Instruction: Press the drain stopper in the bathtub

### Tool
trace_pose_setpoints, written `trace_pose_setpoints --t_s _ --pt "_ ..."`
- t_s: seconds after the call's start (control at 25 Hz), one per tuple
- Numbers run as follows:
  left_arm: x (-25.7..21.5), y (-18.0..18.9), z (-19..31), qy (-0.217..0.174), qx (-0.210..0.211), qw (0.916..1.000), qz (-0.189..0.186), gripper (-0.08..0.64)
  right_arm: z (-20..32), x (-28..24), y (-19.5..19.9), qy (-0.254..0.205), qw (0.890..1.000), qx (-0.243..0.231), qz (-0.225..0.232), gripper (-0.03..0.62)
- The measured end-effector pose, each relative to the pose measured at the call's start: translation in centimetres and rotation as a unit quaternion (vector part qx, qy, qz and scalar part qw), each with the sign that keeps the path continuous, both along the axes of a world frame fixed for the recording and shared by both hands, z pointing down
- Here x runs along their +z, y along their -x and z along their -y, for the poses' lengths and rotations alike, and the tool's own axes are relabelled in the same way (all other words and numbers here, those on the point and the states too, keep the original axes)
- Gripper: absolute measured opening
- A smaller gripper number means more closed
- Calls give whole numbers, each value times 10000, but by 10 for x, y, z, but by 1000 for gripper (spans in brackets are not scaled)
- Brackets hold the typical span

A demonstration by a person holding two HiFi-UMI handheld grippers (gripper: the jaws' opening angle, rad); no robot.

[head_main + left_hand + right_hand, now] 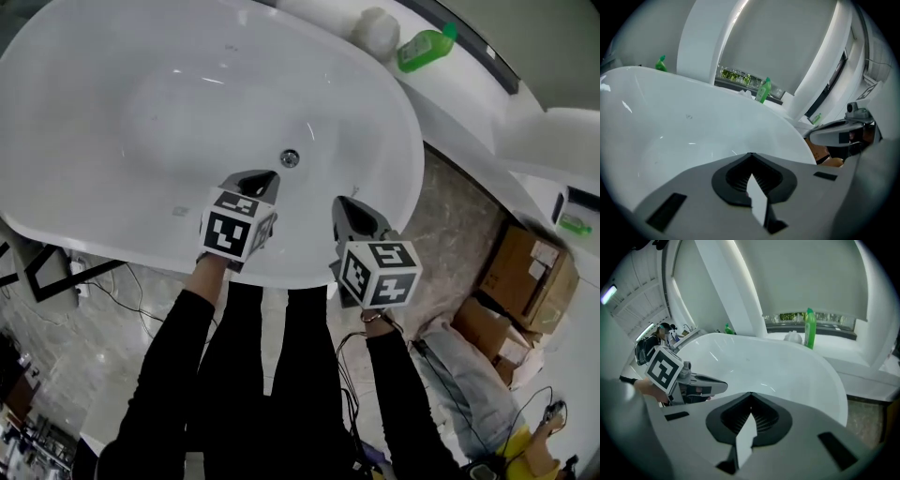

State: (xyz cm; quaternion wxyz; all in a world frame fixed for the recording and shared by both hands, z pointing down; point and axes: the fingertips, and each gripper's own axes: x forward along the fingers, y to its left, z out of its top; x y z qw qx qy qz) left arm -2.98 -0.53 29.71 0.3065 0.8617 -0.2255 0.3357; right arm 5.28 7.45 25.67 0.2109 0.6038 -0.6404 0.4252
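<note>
Drain stopper [290, 158] just beyond left tongs [266, 177]

Bright, even light glares off the white bathtub [112, 112]; both gripper views bend and darken at the edges.

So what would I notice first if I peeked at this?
The big white bathtub fills the upper left of the head view, its small shiny drain stopper at the bottom. Near it the left gripper and right gripper hover, both shut and empty. A green bottle stands on the ledge behind.
</note>
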Motion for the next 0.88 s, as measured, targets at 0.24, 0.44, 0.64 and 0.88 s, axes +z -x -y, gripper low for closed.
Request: trace_pose_setpoints --t_s 0.24,0.44,0.64,0.88 --pt "69 -25 19 375 -480 9979 228 5 17 71 -20 381 9979 -468 238 2" --pt "123 -40 30 556 -727 9943 551 5 33 127 -24 620 9931 -929 366 2" --pt "176 -46 30 695 -959 9896 819 5 48 181 -26 887 9884 -1139 481 2" --pt "236 -51 28 841 -1066 9858 986 5 59 237 -25 1220 9808 -1429 523 2"
